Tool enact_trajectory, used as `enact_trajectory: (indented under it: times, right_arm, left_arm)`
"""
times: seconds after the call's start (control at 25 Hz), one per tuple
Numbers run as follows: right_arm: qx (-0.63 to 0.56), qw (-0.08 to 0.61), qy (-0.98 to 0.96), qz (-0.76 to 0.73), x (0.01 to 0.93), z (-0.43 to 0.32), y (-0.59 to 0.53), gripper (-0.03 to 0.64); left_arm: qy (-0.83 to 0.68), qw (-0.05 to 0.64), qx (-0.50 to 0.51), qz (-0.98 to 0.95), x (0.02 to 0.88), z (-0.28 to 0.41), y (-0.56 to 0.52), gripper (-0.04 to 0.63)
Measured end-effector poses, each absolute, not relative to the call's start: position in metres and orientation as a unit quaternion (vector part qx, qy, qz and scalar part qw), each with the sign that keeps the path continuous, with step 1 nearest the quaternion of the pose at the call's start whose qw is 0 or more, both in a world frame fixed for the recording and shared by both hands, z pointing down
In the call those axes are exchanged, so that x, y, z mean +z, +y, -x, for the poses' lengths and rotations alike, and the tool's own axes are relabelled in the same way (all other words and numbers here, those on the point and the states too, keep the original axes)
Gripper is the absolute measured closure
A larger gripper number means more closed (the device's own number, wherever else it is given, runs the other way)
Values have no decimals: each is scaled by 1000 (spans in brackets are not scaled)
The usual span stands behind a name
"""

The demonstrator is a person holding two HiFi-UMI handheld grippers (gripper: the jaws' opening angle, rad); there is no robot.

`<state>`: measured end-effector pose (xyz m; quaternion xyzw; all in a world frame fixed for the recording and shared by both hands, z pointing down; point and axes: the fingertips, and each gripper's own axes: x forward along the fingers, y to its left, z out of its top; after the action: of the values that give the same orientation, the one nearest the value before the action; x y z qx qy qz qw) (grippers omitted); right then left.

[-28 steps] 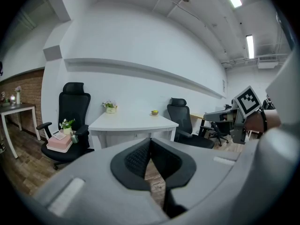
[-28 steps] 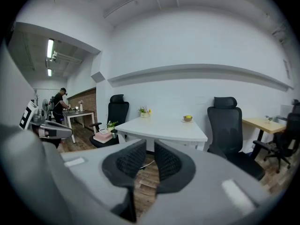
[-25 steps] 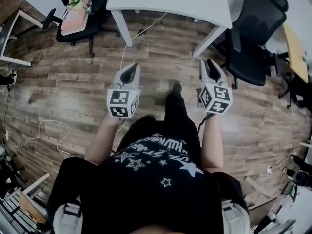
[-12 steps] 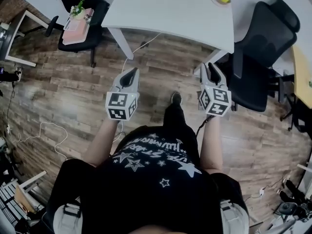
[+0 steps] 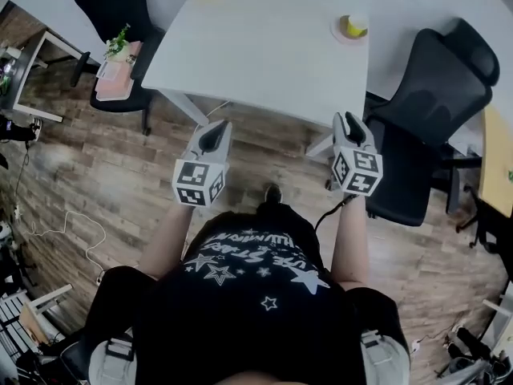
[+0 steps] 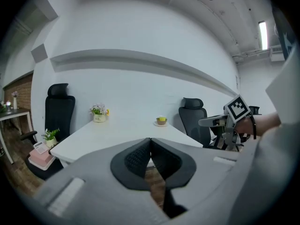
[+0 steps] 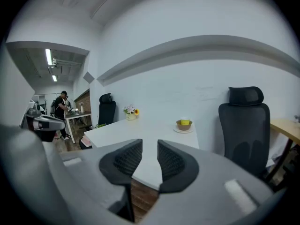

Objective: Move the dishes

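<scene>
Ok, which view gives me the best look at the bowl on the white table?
The right gripper view: the bowl sits side-on and unobstructed on its saucer, with something yellow inside. The left gripper view shows it too, but smaller. The head view looks down on it, showing mainly the yellow and the saucer's rim.

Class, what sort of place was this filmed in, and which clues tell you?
Probably an office: a white table, a black swivel chair beside it, and a ceiling strip light.
</scene>
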<state>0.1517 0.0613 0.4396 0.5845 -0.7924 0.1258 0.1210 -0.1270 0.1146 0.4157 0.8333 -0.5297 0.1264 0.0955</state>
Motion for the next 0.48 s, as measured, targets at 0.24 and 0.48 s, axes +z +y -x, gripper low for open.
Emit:
enact_trajectory:
  times: [0.24, 0.48]
  right_arm:
    - [126, 128, -800, -572, 448, -171, 15, 509]
    - [129, 139, -792, -581, 452, -182, -17, 509]
  left_arm:
    - [-555, 102, 120, -817, 413, 112, 69, 584]
    - [-554, 116, 133, -814, 421, 109, 41, 584]
